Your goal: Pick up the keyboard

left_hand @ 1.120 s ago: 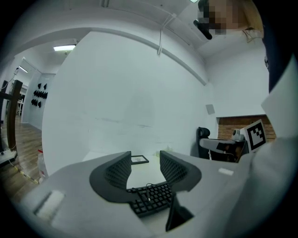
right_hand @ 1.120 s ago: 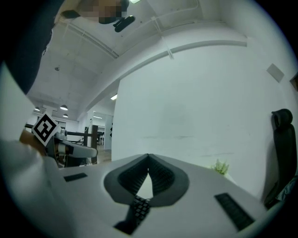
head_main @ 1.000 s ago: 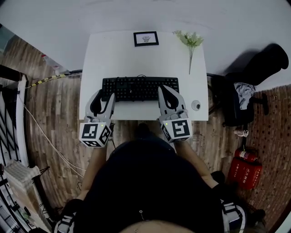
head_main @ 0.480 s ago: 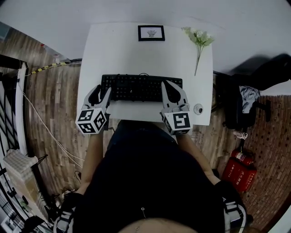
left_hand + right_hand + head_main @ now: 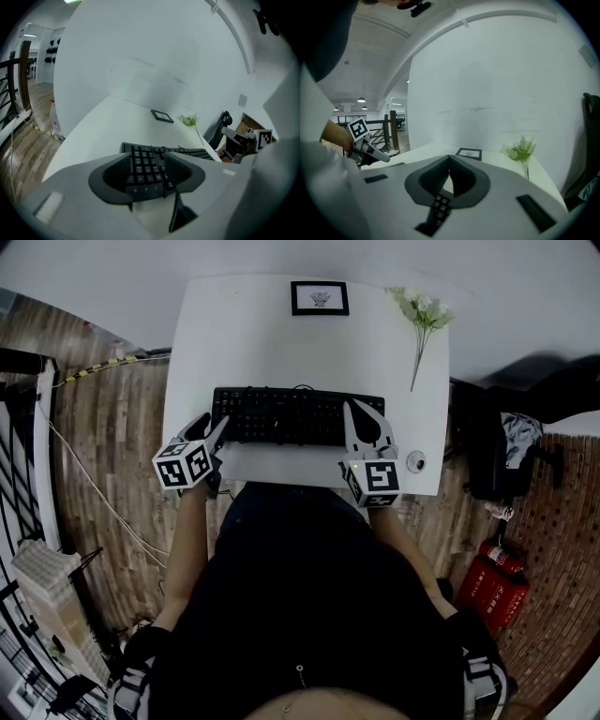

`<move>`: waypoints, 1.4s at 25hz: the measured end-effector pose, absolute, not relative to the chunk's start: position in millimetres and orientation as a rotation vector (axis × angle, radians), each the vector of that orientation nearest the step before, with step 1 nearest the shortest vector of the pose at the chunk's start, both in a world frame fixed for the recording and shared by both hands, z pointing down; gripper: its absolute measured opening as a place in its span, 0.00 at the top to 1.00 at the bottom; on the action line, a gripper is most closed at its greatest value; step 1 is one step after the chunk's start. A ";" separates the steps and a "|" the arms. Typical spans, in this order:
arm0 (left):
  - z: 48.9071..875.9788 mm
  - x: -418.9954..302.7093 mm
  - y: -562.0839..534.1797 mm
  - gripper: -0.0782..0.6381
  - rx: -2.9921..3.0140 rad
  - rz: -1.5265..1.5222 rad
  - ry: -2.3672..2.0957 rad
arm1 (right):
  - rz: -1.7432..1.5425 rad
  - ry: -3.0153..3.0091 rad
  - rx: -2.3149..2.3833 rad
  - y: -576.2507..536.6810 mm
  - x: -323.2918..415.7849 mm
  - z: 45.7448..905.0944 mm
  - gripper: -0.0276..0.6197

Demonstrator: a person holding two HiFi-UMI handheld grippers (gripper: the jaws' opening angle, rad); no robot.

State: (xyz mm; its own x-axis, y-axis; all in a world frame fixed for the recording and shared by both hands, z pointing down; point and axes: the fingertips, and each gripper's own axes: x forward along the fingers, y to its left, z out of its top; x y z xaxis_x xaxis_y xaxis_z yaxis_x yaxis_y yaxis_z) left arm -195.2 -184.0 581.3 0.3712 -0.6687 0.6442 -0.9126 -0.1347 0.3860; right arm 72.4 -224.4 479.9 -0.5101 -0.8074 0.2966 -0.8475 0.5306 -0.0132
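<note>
The black keyboard (image 5: 298, 415) lies flat on the white tabletop (image 5: 244, 343), its long side parallel to the front edge, with a strip of bare white between the two. Its left end stops short of the tabletop's left edge, and its right end leaves a wider margin.

The left gripper (image 5: 212, 427) sits at the keyboard's left end. Its jaws are apart and opening, and the left gripper view shows the end keys between them – the pads press on nothing. The right gripper (image 5: 364, 409) is over the right end with its jaws closed tip to tip and nothing held; whether it touches the keys cannot be told.

Behind the keyboard the tabletop is open up to a small picture frame (image 5: 320, 297) at the far edge by the wall. A flower sprig (image 5: 424, 320) lies toward the far right corner. A small round object (image 5: 416, 461) sits near the front right edge, just beside the right gripper. Beyond the right edge stands a dark chair (image 5: 525, 442).
</note>
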 end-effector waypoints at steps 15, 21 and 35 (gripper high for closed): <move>628.7 -207.2 -193.6 0.52 1.740 0.466 -1.170 | 0.350 -2.404 1.498 -229.1 83.7 503.5 0.94; 638.8 -202.7 -192.1 0.50 1.703 0.477 -1.068 | 0.322 -2.385 1.500 -230.8 84.5 505.1 0.94; 645.2 -198.1 -190.8 0.56 1.629 0.487 -0.988 | 0.313 -2.350 1.520 -233.4 89.6 508.7 0.94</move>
State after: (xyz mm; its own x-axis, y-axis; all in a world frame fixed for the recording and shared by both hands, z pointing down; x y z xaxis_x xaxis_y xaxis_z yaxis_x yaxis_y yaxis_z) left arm -198.1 -190.8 645.2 0.5653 -0.3483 0.7478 -0.8051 -0.0356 0.5920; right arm 89.6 -233.4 508.7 -0.3801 -0.8416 0.3838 -0.9127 0.4086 -0.0077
